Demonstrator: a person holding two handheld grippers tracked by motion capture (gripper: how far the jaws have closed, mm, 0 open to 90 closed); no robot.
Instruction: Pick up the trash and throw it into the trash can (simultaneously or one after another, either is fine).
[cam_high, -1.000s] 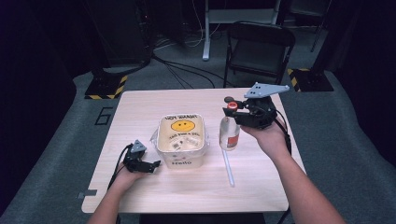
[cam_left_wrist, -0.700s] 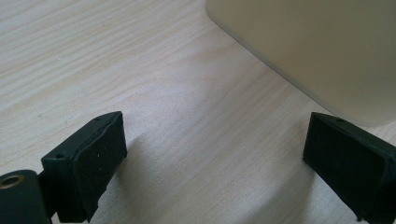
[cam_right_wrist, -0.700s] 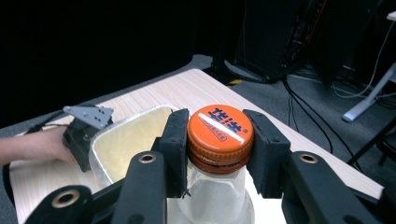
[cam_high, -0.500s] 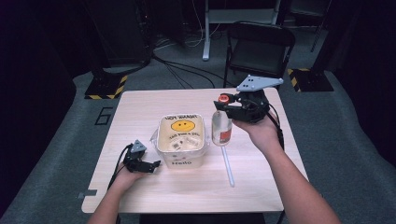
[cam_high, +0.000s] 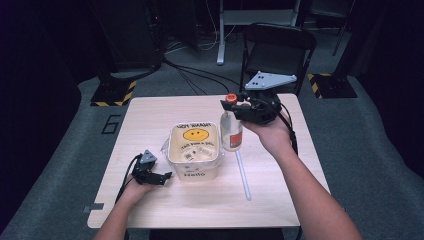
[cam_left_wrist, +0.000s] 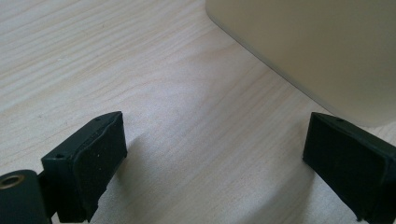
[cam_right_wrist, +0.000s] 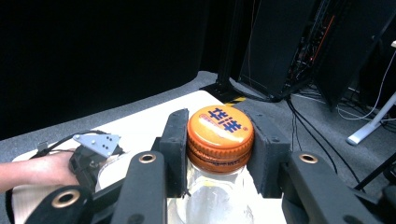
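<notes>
A clear bottle (cam_high: 231, 131) with an orange cap (cam_right_wrist: 220, 130) hangs upright above the table, just right of the bag. My right gripper (cam_high: 231, 104) is shut on the bottle's neck under the cap, its fingers (cam_right_wrist: 173, 140) pressed against both sides. A cream paper bag (cam_high: 193, 149) with a yellow smiley face stands open at the table's middle, wrapped in clear plastic. My left gripper (cam_high: 165, 176) rests on the table at the bag's left, open, with bare wood between its pads (cam_left_wrist: 100, 149). The bag's wall (cam_left_wrist: 317, 46) lies just ahead of it.
A white straw (cam_high: 243, 174) lies on the table (cam_high: 145, 120) right of the bag. A black folding chair (cam_high: 275, 45) stands behind the table's far edge. Cables run across the grey floor beyond.
My right gripper has carried the bottle leftward and up, from the table's right part to just beside the bag. The left gripper has stayed in place.
</notes>
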